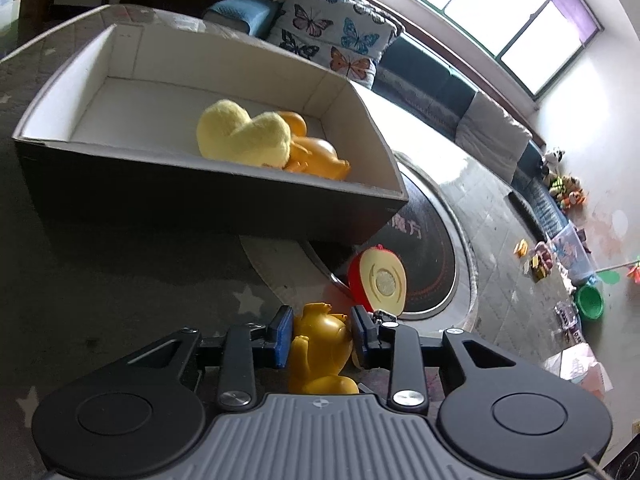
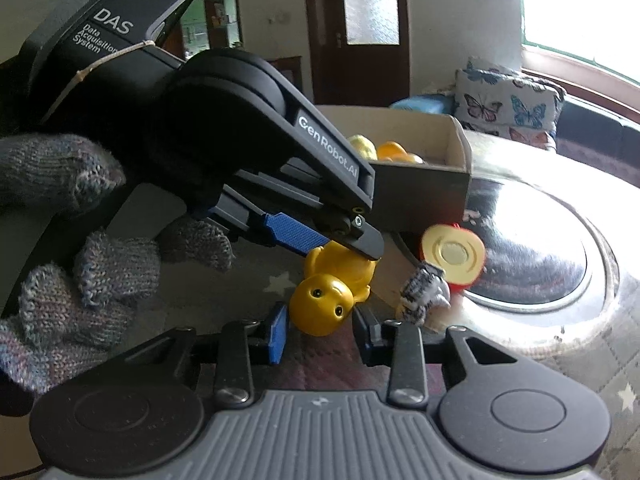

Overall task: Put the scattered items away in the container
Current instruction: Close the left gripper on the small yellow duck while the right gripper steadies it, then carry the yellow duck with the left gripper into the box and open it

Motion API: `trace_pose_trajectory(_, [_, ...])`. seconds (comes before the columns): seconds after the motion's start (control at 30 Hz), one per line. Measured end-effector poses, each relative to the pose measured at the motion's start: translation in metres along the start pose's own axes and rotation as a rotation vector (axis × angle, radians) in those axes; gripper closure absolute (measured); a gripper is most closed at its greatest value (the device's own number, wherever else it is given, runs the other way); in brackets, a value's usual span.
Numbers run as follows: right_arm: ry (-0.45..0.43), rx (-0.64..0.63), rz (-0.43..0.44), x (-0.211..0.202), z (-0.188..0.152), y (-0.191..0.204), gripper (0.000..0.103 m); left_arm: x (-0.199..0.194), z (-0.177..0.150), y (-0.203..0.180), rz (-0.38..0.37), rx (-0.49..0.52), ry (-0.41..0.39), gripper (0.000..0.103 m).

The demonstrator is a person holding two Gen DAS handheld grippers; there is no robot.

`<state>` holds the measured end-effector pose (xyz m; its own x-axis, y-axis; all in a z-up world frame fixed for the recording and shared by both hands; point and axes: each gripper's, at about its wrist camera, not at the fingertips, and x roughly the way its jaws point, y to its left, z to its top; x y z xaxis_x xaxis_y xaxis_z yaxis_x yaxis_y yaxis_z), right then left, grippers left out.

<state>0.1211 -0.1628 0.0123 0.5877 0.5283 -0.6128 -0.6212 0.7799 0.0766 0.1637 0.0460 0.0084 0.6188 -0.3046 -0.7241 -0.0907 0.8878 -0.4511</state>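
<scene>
A yellow plastic animal toy (image 1: 320, 344) lies low over the grey starred cloth, and my left gripper (image 1: 322, 336) is shut on its body, both blue pads (image 1: 282, 338) pressed against it. In the right wrist view the left gripper (image 2: 340, 252) comes down from the upper left onto the toy (image 2: 322, 304). The toy's head fills the gap between the fingertips of my right gripper (image 2: 322, 336), which looks shut on it. The open cardboard box (image 1: 248, 196) stands just beyond. It holds a yellow plush (image 1: 244, 134) and an orange toy (image 1: 316, 156).
A red and yellow toy apple half (image 1: 378, 280) lies right of the box corner, by a small black-and-white patterned item (image 2: 422, 294). A dark round glossy inset (image 2: 532, 252) takes up the table's right side. A knit-gloved hand (image 2: 60, 280) holds the left gripper. Butterfly cushions (image 1: 332, 36) sit behind.
</scene>
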Motion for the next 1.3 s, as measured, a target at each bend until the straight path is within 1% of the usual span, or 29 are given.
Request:
trace_pose_trajectory(0.2, [-0.036, -0.050, 0.012, -0.004, 0.018, 0.006, 0.069, -0.020, 0.010, -0.001, -0.009, -0.003, -0.057, 0.069])
trace_pose_trajectory(0.4, [-0.073, -0.104, 0.024, -0.006, 0.038, 0.012, 0.069, -0.037, 0.037, 0.000, -0.015, -0.001, -0.127, 0.069])
trace_pose_trajectory(0.57, [-0.100, -0.154, 0.037, 0.009, 0.066, 0.014, 0.069, -0.047, 0.063, 0.006, 0.002, -0.009, -0.183, 0.069])
trace_pose_trajectory(0.67, [-0.110, -0.171, 0.051, 0.021, 0.083, 0.016, 0.069, -0.046, 0.079, 0.014, 0.018, -0.024, -0.199, 0.069])
trace_pose_trajectory(0.83, [-0.088, -0.186, 0.088, 0.047, 0.105, 0.016, 0.069, -0.042, 0.106, 0.030, 0.046, -0.053, -0.223, 0.069])
trace_pose_trajectory(0.93, [-0.064, -0.188, 0.113, 0.065, 0.115, 0.014, 0.069, -0.035, 0.119, 0.043, 0.065, -0.081, -0.224, 0.070])
trace_pose_trajectory(1.07, [-0.031, -0.192, 0.147, 0.090, 0.128, 0.013, 0.069, -0.019, 0.132, 0.062, 0.083, -0.131, -0.202, 0.070])
trace_pose_trajectory(1.3, [0.043, -0.193, 0.185, 0.122, 0.134, 0.006, 0.069, 0.008, 0.138, 0.085, 0.097, -0.195, -0.158, 0.070])
